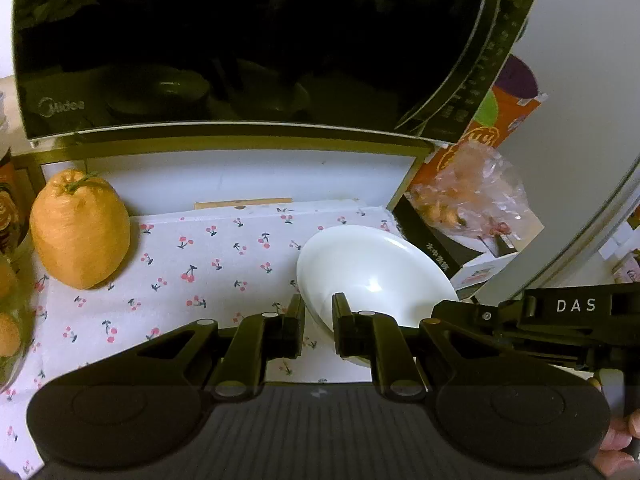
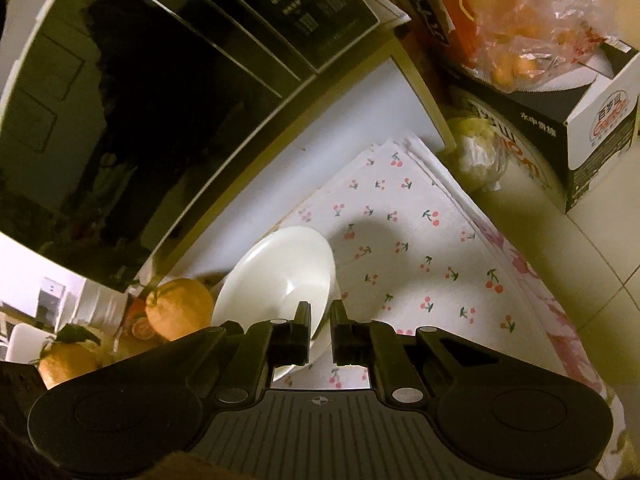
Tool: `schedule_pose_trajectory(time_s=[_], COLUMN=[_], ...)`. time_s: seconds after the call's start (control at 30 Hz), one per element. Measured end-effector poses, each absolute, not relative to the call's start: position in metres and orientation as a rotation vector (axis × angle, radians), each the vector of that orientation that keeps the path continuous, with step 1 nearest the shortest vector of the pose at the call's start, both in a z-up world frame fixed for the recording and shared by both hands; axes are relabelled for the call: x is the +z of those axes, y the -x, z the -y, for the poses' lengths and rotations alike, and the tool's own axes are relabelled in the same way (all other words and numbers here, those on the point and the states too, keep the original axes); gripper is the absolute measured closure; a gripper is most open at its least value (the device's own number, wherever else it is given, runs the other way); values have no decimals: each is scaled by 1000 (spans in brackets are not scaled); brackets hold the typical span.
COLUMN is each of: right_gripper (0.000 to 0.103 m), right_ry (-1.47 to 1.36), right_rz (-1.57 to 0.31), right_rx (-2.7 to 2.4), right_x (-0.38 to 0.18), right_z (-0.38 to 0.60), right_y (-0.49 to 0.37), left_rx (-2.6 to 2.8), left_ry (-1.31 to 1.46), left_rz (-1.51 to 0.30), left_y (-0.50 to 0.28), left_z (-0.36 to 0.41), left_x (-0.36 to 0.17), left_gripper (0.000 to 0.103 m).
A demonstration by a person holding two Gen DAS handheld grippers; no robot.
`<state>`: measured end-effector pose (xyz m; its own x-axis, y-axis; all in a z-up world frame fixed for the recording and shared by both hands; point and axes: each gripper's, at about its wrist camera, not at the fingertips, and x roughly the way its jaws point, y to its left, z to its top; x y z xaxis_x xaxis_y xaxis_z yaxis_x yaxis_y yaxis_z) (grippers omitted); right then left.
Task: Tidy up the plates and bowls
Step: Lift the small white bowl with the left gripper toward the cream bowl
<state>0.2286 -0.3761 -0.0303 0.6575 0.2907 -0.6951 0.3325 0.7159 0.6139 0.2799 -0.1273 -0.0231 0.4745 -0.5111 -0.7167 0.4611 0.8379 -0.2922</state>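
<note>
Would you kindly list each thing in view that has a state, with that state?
White bowl: tilted, held off the cherry-print cloth by its rim.
Left gripper: shut on the bowl's rim.
Right gripper: shut on the bowl's rim.
Microwave: door closed.
Plastic bag: crumpled, holding fruit.
Orange fruit: whole, standing on the cloth.

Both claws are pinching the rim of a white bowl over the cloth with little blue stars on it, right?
Not quite. The cloth has little red cherries, not blue stars, as the left wrist view shows. The rest holds: the left claw and right claw each pinch the white bowl by its rim.
</note>
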Motion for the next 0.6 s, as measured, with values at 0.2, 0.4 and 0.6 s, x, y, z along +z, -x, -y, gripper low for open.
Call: schedule_pose_trajectory(time_s=[0.2, 0.4, 0.6], right_gripper=[93, 93, 93], right_ry=[-795, -790, -795], right_rz=[-868, -859, -852], right_rx=[-26, -20, -10], right_x=[-14, 0, 10], right_z=[371, 364, 357], right_y=[-211, -186, -158], left_rx=[-596, -593, -587], left_ry=[67, 100, 121], left_rz=[-892, -886, -889], left_y=[-262, -240, -214], left_z=[122, 112, 101], left_x=[-12, -1, 4], left_gripper=[90, 90, 90])
